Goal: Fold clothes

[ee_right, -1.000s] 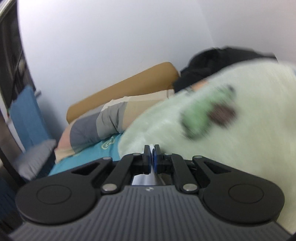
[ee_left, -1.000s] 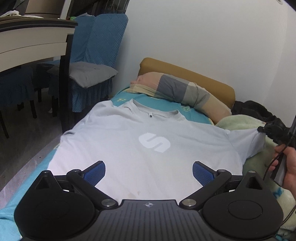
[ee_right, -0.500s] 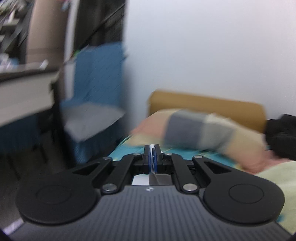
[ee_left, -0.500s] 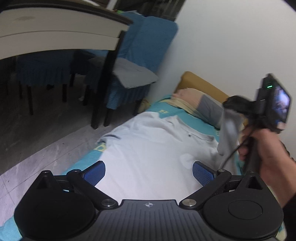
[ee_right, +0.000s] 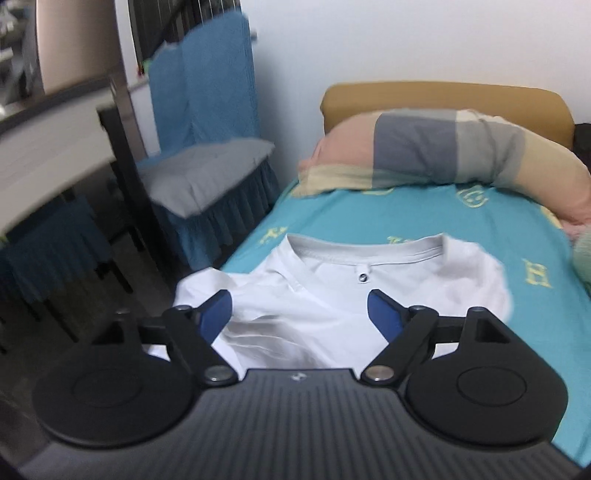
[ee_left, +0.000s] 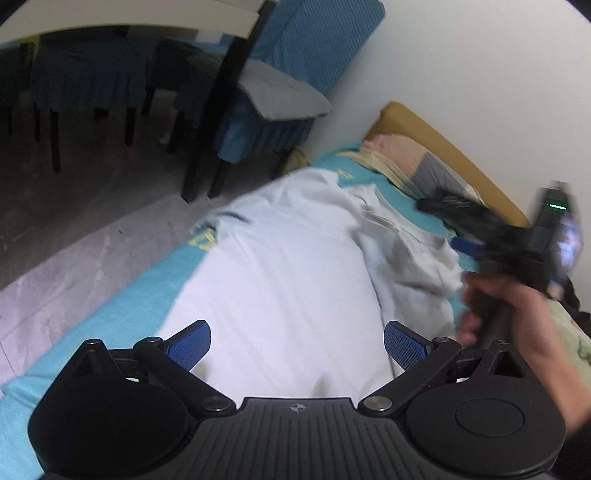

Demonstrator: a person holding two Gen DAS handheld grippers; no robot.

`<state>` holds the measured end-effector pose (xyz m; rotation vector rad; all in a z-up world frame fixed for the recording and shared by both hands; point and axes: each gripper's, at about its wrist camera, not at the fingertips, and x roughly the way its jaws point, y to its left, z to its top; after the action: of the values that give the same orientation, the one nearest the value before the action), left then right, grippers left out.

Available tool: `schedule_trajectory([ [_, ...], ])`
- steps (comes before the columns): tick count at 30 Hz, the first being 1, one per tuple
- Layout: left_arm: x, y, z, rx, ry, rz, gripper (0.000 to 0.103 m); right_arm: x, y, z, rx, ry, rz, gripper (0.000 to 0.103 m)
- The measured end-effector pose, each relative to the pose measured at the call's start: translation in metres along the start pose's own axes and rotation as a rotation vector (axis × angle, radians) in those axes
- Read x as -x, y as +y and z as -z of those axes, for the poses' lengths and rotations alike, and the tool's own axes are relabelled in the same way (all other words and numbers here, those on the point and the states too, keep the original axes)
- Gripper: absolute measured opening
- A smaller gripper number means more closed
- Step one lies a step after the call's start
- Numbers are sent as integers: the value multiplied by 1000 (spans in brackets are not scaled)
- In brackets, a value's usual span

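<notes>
A pale grey-white T-shirt (ee_left: 295, 280) lies on the turquoise bed sheet (ee_left: 122, 314), its right side folded over toward the middle in a rumpled heap (ee_left: 410, 258). In the right wrist view the collar (ee_right: 369, 251) and the folded-in sleeve (ee_right: 476, 280) show. My left gripper (ee_left: 297, 341) hovers open above the shirt's lower part, nothing between its blue pads. My right gripper (ee_right: 299, 312) is open over the shirt's upper part, just below the collar. In the left wrist view it appears blurred (ee_left: 480, 236), held by a hand (ee_left: 517, 314).
A striped pillow (ee_right: 461, 155) and tan headboard (ee_right: 443, 96) lie at the bed's far end. A blue-covered chair with a grey cushion (ee_right: 207, 173) and a table (ee_left: 129, 14) stand left of the bed. A pale green blanket (ee_left: 569, 332) lies to the right.
The right gripper carried the right sleeve across over the shirt and opened, letting the fabric drop in a fold. The left gripper's view swung left; it stayed open.
</notes>
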<state>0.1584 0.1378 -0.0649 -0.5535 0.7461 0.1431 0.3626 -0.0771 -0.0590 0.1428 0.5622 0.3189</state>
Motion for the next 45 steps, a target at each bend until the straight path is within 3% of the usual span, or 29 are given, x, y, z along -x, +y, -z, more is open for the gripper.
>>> schedule_trajectory([
  [4, -2, -11, 14, -18, 54, 58, 101, 103, -32, 16, -102, -63, -25, 82],
  [8, 5, -29, 34, -87, 100, 102, 99, 205, -57, 59, -164, -66, 6, 82],
  [15, 30, -49, 61, -172, 135, 110, 97, 289, -78, 166, -271, 82, 13, 83],
  [18, 40, -58, 72, -209, 150, 113, 97, 287, -74, 193, -226, 186, 39, 82],
  [24, 59, -72, 92, -271, 173, 112, 97, 264, -63, 199, -207, 231, -74, 81],
  [28, 63, -70, 96, -273, 165, 85, 97, 256, -55, 207, -172, 265, -75, 80],
  [36, 68, -65, 102, -272, 154, 38, 97, 244, -44, 213, -78, 298, -61, 80],
  [45, 65, -59, 100, -238, 159, 33, 97, 236, -33, 215, 15, 267, -20, 75],
])
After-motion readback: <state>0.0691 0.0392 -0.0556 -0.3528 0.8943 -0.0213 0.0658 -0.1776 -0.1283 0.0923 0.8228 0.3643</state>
